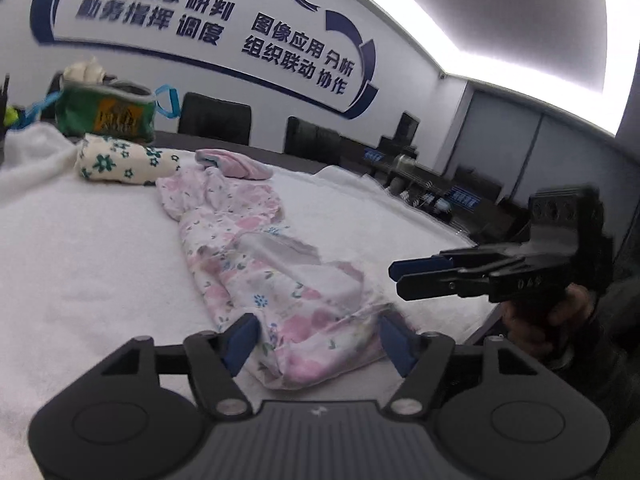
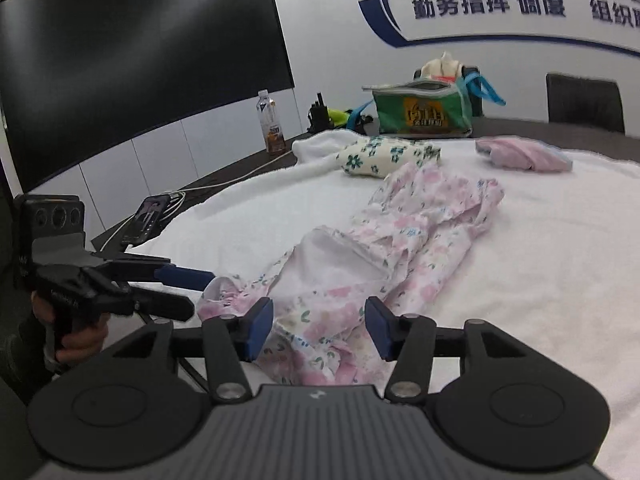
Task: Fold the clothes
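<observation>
A crumpled pink floral garment (image 1: 248, 248) (image 2: 420, 232) lies stretched across the white towel (image 1: 80, 260) that covers the table. Its near hem lies between the blue pads of my left gripper (image 1: 318, 340), whose jaws stand open and apart from the cloth. In the right wrist view another part of the near edge sits between the pads of my right gripper (image 2: 318, 330), which is open too. Each gripper also shows in the other's view, held by a hand: the right gripper (image 1: 396, 278) at the right, the left gripper (image 2: 202, 294) at the left.
Behind the garment lie a folded white cloth with green flowers (image 1: 120, 160) (image 2: 380, 156) and a folded pink piece (image 1: 236, 164) (image 2: 520, 154). A green bag (image 1: 104, 112) (image 2: 424, 108) stands at the back. A bottle (image 2: 272, 120) and a phone (image 2: 146, 216) sit on the dark table edge.
</observation>
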`<state>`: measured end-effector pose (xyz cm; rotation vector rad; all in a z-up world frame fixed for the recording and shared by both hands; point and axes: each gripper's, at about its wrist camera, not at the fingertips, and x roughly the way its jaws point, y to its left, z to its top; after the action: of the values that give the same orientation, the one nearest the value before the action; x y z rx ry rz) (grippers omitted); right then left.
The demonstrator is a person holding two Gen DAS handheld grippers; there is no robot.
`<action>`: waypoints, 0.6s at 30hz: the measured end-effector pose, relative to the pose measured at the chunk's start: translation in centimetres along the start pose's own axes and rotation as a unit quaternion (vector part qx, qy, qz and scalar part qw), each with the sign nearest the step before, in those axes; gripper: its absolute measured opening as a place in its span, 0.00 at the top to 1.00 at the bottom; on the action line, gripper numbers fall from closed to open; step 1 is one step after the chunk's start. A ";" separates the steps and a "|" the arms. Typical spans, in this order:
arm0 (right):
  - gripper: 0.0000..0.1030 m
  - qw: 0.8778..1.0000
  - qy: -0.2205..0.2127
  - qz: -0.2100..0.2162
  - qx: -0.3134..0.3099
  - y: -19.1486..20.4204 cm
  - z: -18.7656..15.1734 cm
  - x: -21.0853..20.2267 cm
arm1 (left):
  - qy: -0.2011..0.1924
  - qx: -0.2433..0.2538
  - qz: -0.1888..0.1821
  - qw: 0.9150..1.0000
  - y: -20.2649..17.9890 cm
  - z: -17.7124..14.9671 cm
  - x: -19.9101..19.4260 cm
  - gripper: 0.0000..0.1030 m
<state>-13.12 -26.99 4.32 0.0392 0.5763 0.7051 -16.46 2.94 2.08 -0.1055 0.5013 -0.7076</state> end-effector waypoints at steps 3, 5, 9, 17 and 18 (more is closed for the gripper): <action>0.50 1.000 0.015 0.011 0.006 -0.3 -0.6 1.4 | 0.016 0.031 0.035 0.999 -0.2 -0.3 1.2 0.40; 0.56 0.999 0.020 0.027 0.012 -0.5 -1.2 2.1 | 0.034 0.032 0.039 0.998 0.5 -0.3 1.8 0.68; 0.84 0.998 0.023 0.049 0.019 -0.8 -2.0 3.0 | 0.068 -0.025 0.001 0.997 3.5 0.5 2.7 0.95; 0.72 0.997 0.002 0.038 -0.073 0.1 -3.8 2.7 | 0.085 -0.046 -0.058 0.994 5.5 1.1 2.8 0.96; 0.88 0.996 0.004 0.043 -0.077 0.2 -4.0 2.9 | 0.090 -0.051 -0.069 0.992 5.7 1.1 2.9 0.96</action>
<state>-13.51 -25.67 -0.39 -0.0823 0.5297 0.8319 -10.67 5.29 0.44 -0.1745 0.7083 -0.8305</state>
